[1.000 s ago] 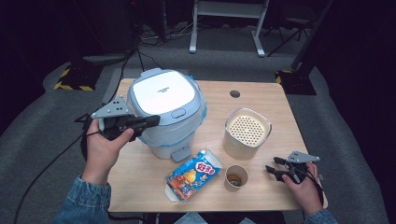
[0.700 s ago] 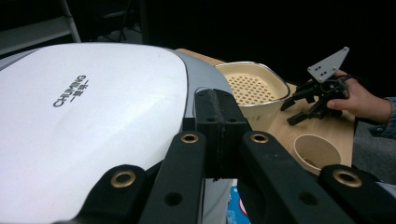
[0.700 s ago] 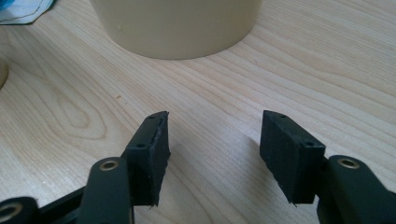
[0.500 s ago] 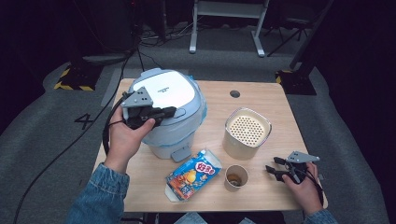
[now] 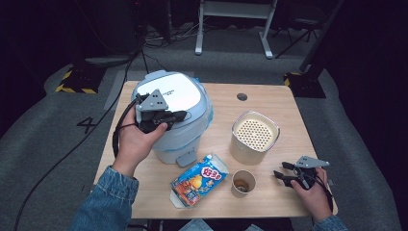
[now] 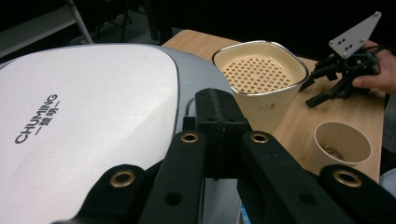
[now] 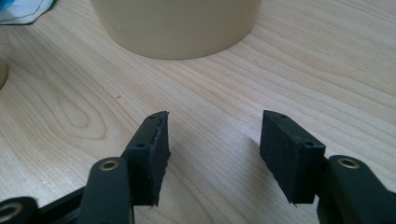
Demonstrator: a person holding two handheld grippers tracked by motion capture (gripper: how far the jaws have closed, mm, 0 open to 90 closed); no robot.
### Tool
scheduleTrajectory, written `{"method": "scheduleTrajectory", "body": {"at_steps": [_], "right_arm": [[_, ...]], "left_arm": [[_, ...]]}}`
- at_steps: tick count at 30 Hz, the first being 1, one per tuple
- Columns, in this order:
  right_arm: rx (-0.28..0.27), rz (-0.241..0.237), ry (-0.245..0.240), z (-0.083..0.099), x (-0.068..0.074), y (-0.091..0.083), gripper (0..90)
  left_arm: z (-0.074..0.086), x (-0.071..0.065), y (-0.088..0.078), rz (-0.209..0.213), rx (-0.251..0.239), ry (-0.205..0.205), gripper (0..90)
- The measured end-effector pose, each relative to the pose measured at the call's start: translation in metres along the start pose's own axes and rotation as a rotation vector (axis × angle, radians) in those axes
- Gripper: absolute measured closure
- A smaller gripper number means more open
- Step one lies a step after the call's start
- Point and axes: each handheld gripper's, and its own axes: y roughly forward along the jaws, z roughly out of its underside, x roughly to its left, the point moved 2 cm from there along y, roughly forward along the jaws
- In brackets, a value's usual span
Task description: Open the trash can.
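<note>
**High view: clenched left claw over the lid of a rice cooker**

A pale blue and white rice cooker stands on a wooden table, directly under the left claw. Its lid is down. The left claw lies across the near-left part of the lid, its tip pointing toward the lid's centre, with its 2 jaws clenched together and nothing between them. Whether the tip touches the lid cannot be told.

Judging by its look, the cooker is bulky, rigid and fairly heavy. The domed lid is smooth, glossy plastic, so pads would likely slide on it, and it is too broad for 1 claw to span. The better place to take hold looks like the grey latch tab, below and in front of the left claw on the side facing the person. A closed tip could press it there.

Beyond the left claw's tip, past the cooker's edge, stands a cream container with a perforated insert. Nearer the person lie a bright snack packet and a small paper cup.

The right claw rests low at the table's near-right corner, well apart from the cooker. Its 2 jaws are spread, released, with bare wood between them. The cream container sits just ahead of it and the cup is off to its left.
</note>
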Motion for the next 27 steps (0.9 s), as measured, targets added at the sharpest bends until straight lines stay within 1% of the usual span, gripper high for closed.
{"method": "scheduleTrajectory", "body": {"at_steps": [5, 6, 19, 20, 21, 22, 23, 24, 26, 27], "right_arm": [[0.0, 0.0, 0.0, 0.0, 0.0, 0.0, 42.9], [0.0, 0.0, 0.0, 0.0, 0.0, 0.0, 42.9], [0.0, 0.0, 0.0, 0.0, 0.0, 0.0, 42.9], [0.0, 0.0, 0.0, 0.0, 0.0, 0.0, 42.9], [0.0, 0.0, 0.0, 0.0, 0.0, 0.0, 42.9], [0.0, 0.0, 0.0, 0.0, 0.0, 0.0, 42.9], [0.0, 0.0, 0.0, 0.0, 0.0, 0.0, 42.9], [-0.001, -0.001, 0.001, 0.0, 0.0, 0.0, 42.9], [-0.001, -0.001, 0.001, 0.0, 0.0, 0.0, 42.9], [-0.001, -0.001, 0.001, 0.0, 0.0, 0.0, 42.9]], "left_arm": [[-0.002, -0.002, 0.001, -0.007, 0.022, 0.001, 90.0], [-0.003, -0.002, 0.001, -0.026, 0.032, 0.011, 90.0], [-0.003, -0.002, 0.001, -0.027, 0.032, 0.006, 90.0], [-0.003, -0.003, 0.0, 0.01, 0.026, -0.013, 89.7], [-0.003, -0.004, -0.001, 0.028, 0.024, -0.02, 83.2], [-0.003, -0.004, -0.001, 0.028, 0.024, -0.02, 76.4], [-0.003, -0.005, -0.001, 0.039, 0.02, -0.025, 76.4], [-0.003, -0.009, -0.004, 0.048, 0.008, -0.015, 67.7], [-0.002, -0.015, -0.006, 0.051, -0.001, -0.012, 59.6], [-0.002, -0.015, -0.006, 0.051, -0.001, -0.012, 56.2]]}}
